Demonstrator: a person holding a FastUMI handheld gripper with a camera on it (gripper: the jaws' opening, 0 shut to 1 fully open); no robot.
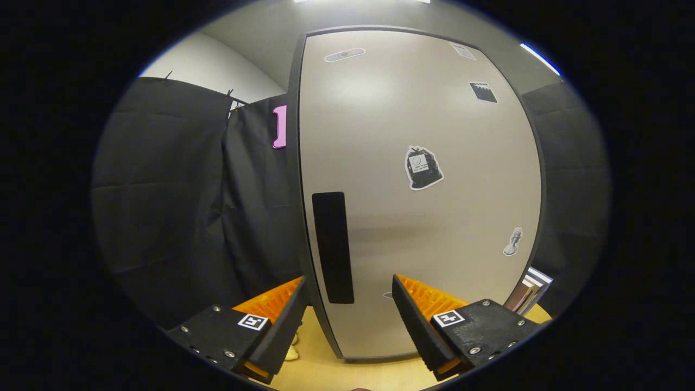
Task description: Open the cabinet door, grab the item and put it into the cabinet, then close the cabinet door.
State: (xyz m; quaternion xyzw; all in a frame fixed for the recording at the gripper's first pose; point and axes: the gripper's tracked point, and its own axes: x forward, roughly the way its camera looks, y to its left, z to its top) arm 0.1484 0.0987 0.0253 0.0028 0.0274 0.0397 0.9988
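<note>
Nothing of the task looks done yet: the cabinet door (418, 190) fills the centre of the frame, shut, with its dark recessed handle (332, 247) at lower centre just ahead of the gripper (347, 320). Its jaws stand wide apart, empty. A yellowish item (292, 353) peeks beside the left jaw on the desk (347, 374); opening, loading and closing remain.

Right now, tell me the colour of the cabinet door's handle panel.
Black, a tall strip on the pale grey cabinet door, clearest in the gripper view, just beyond the open gripper.
</note>
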